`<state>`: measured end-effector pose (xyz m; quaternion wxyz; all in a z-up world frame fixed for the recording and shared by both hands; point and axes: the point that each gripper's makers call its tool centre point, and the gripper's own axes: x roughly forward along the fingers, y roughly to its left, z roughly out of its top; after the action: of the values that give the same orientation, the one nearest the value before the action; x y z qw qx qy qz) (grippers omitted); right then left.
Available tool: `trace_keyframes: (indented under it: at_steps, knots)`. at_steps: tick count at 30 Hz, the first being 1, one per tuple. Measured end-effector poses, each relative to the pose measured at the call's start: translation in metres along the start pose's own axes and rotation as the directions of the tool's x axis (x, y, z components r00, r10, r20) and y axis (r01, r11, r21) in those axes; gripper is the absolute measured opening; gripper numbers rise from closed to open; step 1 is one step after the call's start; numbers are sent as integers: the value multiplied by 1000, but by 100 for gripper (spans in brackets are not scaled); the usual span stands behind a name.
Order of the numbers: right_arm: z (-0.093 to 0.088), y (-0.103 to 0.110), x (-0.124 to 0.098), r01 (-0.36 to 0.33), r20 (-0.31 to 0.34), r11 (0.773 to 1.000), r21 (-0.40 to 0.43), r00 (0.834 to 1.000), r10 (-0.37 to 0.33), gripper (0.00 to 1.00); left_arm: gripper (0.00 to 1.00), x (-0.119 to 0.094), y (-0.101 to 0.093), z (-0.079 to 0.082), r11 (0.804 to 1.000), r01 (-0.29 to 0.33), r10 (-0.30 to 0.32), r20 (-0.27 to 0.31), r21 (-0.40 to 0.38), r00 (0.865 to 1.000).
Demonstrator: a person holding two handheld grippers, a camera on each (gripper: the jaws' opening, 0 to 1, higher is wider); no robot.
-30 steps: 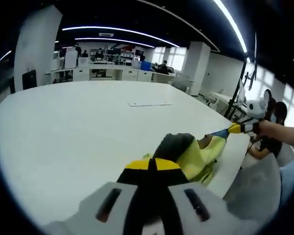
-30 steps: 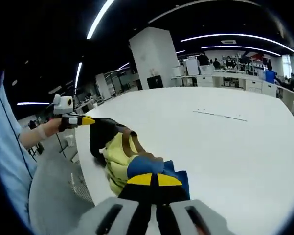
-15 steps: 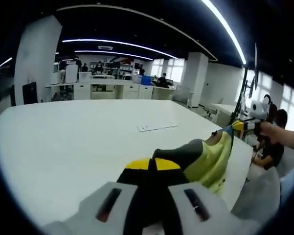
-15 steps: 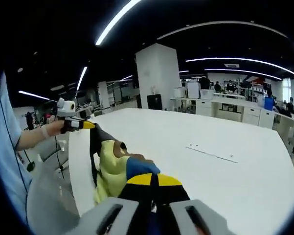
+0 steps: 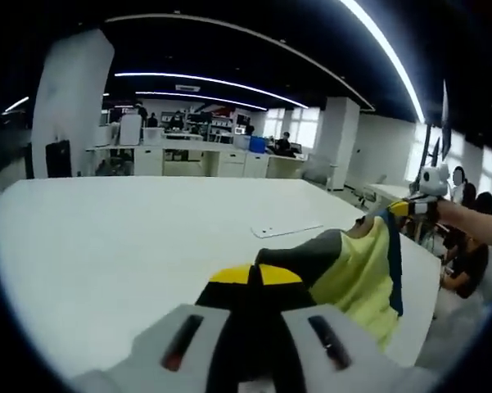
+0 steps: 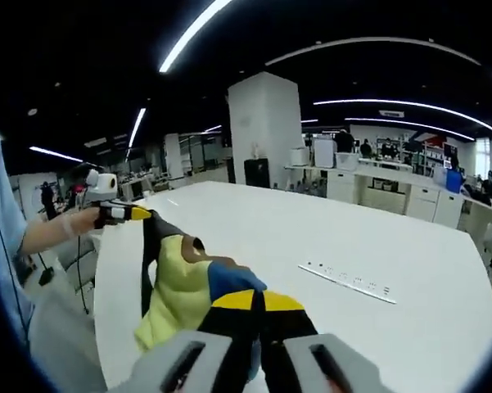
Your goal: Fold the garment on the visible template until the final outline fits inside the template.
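- Both grippers are clamped on the garment [image 5: 356,266]. In the left gripper view my left gripper [image 5: 256,277] has its yellow-tipped jaws pressed together over the grey edge of the cloth. In the right gripper view my right gripper [image 6: 257,302] bites the blue edge the same way.
- The garment hangs stretched between the two grippers, lifted off the white table [image 5: 131,237] near its edge. Yellow body, grey and dark trim, a blue patch by the right jaws.
- Handling, my judgement: light, thin, fully limp. It sags in a curve between the two holds and folds on itself under no load. Not fragile; it could slip out of a shallow bite.
- Where to hold, my judgement: at hems or corners, well apart, so the cloth spreads flat when lowered. The present holds look like edge holds, suitable for laying it out.
- Against one second ago: then the garment lay bunched in a heap on the table; now it is raised and pulled out taut, with the grippers farther apart.
- A thin flat white strip [image 6: 348,281] lies on the table beyond the garment; I cannot tell whether it belongs to the template.
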<state>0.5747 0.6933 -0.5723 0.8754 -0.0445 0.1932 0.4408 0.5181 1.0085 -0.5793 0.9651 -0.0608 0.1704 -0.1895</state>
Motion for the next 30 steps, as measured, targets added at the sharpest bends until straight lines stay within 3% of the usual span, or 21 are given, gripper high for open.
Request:
trace_keyframes:
  at_steps: [2,3,6,7,13,23,30]
  knots:
    - [-16,-12,18,7,-54,999,31,999,-5,0,0,14,8,-12,1000,-9,9,-6,-8,1000]
    - [-24,-17,30,2,-72,1000,28,997,0,0,0,21,15,-28,998,-34,31,-49,-47,998]
    - [-53,-29,54,5,-148,998,59,989,3,0,0,41,24,-49,997,-18,12,-69,-81,998]
    - [-65,-31,63,2,-182,997,78,983,12,0,0,49,30,-65,994,-30,18,-118,-104,993]
    - [-93,-42,93,16,-236,995,102,972,9,0,0,78,45,-102,988,-50,24,-175,-147,984]
    - [-125,-75,110,82,-325,987,141,945,-32,0,0,100,65,-127,982,-85,43,-237,-170,971]
    - [-137,-83,123,87,-359,988,127,932,-36,0,0,108,70,-133,982,-99,55,-258,-162,965]
